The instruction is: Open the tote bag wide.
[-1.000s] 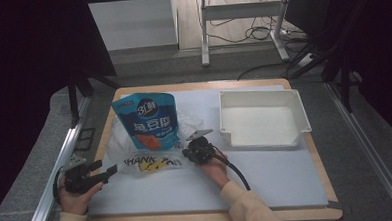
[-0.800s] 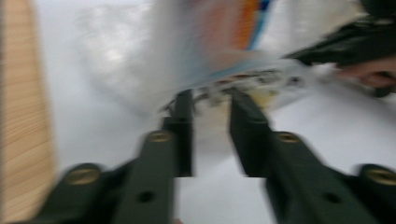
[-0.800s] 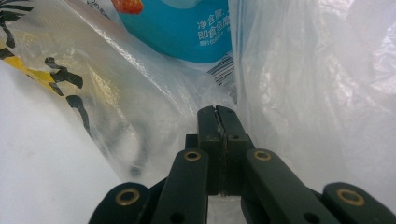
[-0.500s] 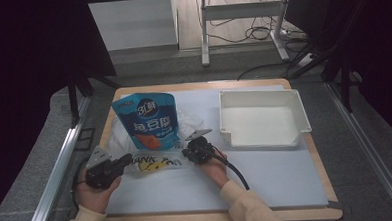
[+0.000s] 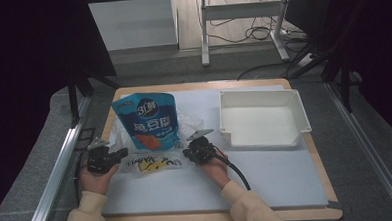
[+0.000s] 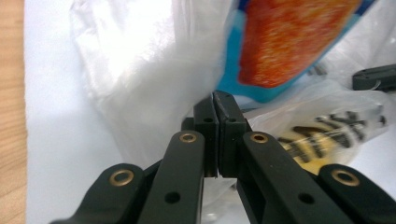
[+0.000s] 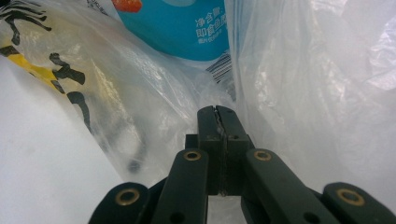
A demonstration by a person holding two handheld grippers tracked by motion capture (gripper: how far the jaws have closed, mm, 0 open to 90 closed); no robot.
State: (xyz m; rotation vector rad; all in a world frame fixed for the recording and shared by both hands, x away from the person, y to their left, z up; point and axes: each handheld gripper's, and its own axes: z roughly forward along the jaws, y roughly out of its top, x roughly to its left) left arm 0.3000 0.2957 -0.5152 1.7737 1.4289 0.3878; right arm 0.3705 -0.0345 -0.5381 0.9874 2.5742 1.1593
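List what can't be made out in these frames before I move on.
- Pouch: its lower end is hidden under the plastic bag in the high view; its print is too small to read.
- Left gripper: jaws have just closed at the bag's edge; whether film is pinched is unclear.
- Right gripper: same, jaws shut against the film.
- Tray: the near wall hides part of its floor.

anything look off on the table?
Nothing damaged or spilled. The blue snack pouch lies slightly askew on a crumpled clear plastic bag. The left gripper and right gripper each pinch a bag edge. The white tray sits square.
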